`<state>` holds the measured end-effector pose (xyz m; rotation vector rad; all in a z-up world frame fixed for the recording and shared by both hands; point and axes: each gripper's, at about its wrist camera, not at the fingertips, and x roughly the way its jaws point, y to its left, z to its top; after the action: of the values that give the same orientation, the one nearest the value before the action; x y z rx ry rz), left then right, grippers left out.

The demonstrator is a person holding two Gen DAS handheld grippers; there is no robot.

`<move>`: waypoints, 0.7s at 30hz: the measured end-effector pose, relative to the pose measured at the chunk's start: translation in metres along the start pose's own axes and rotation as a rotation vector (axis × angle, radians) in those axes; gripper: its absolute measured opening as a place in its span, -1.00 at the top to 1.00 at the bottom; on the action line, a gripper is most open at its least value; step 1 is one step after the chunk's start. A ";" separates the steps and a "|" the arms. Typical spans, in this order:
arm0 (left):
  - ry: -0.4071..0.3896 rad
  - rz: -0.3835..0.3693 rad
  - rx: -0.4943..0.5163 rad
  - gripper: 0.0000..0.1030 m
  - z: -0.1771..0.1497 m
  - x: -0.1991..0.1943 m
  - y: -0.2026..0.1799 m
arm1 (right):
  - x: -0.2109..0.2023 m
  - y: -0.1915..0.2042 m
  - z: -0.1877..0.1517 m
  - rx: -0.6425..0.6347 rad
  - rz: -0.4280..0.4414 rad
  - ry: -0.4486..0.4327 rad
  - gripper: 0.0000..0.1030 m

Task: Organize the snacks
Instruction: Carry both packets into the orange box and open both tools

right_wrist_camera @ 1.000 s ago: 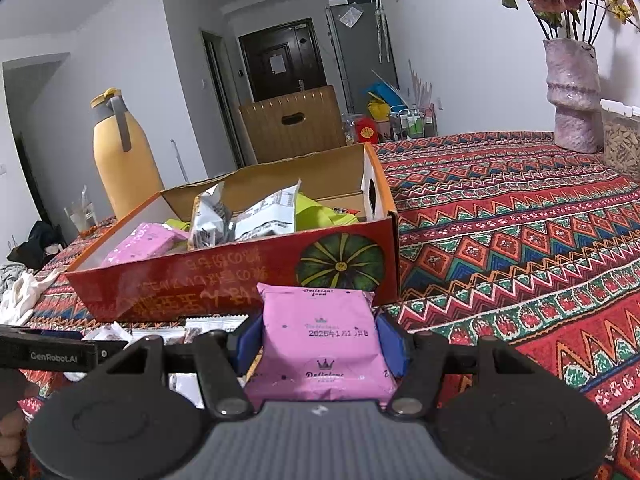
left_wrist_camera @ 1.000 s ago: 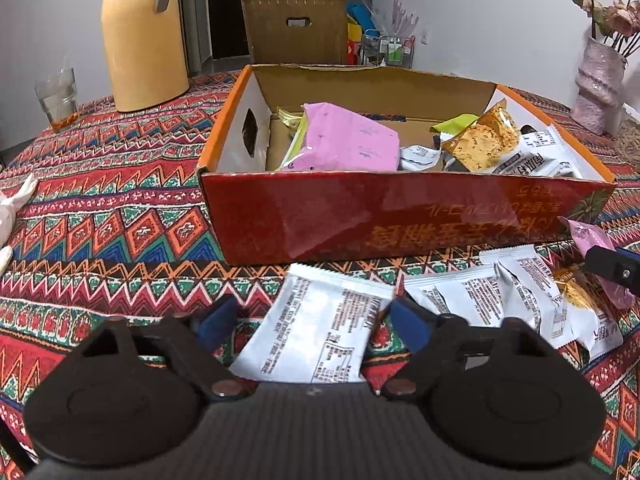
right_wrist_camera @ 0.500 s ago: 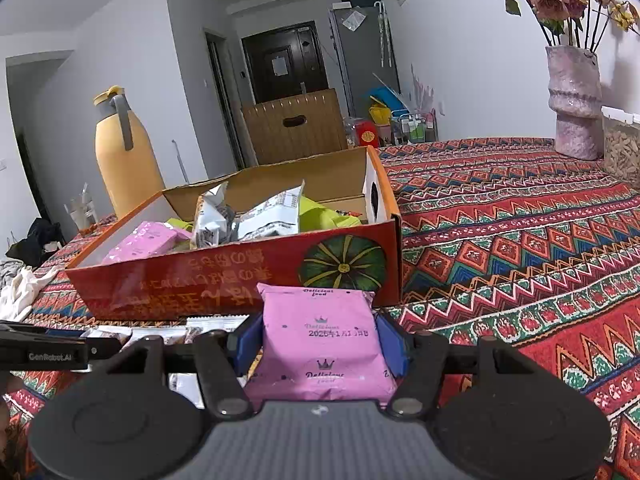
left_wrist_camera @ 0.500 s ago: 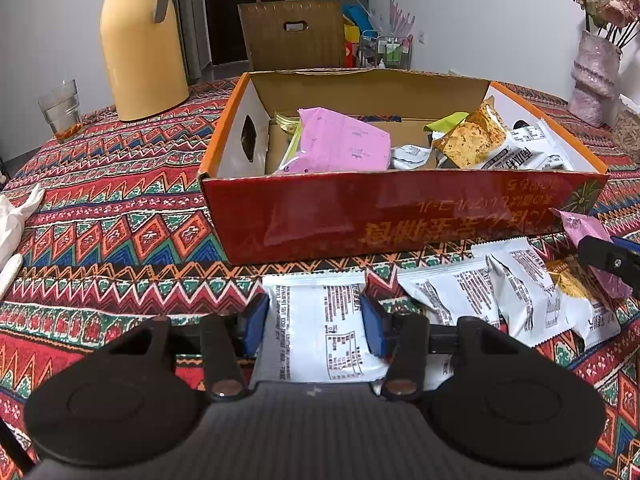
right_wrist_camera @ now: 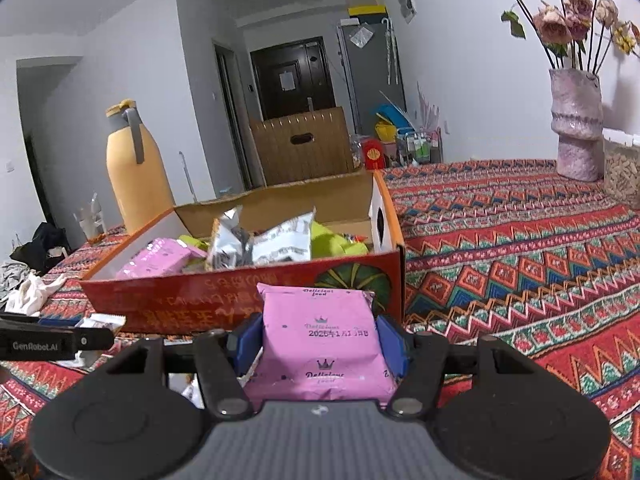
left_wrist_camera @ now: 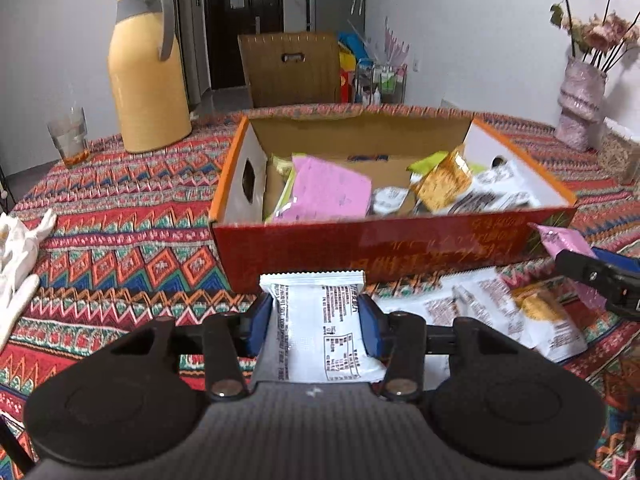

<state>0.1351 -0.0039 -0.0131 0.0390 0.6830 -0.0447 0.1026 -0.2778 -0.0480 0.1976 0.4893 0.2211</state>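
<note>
Left gripper (left_wrist_camera: pixel 316 318) closing on a white crinkly foil packet (left_wrist_camera: pixel 320 332), blue pads already pinching its sides; right gripper (right_wrist_camera: pixel 316 340) clamped around a puffy pink pouch (right_wrist_camera: pixel 320 340), both just short of the red cardboard box (left_wrist_camera: pixel 392 240). Could easily squirt loose, slick film plus a soft air-filled shape. Might also snag that stiff front wall, or land on the heaped packets inside and slide out.

We see both fisheye views in soft, even indoor light with only faint shadows, a dull sheen on the red box front (left_wrist_camera: pixel 400 240), slight motion blur on the packets inside the box in the left view, straight walls bowed outward, and dark vignetted corners.
</note>
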 end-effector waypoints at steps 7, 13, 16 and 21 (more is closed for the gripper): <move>-0.084 -0.017 -0.023 0.09 0.015 -0.025 -0.006 | -0.019 0.009 0.014 -0.024 0.023 -0.056 -0.18; -0.154 -0.025 -0.048 0.09 0.033 -0.040 -0.009 | -0.025 0.018 0.032 -0.041 0.035 -0.107 -0.18; -0.180 -0.024 -0.070 0.09 0.042 -0.043 -0.009 | -0.025 0.021 0.041 -0.044 0.038 -0.126 -0.18; -0.215 -0.015 -0.096 0.09 0.059 -0.044 -0.008 | -0.022 0.027 0.058 -0.054 0.040 -0.160 -0.18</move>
<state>0.1379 -0.0139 0.0597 -0.0627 0.4697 -0.0303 0.1073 -0.2649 0.0180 0.1711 0.3209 0.2553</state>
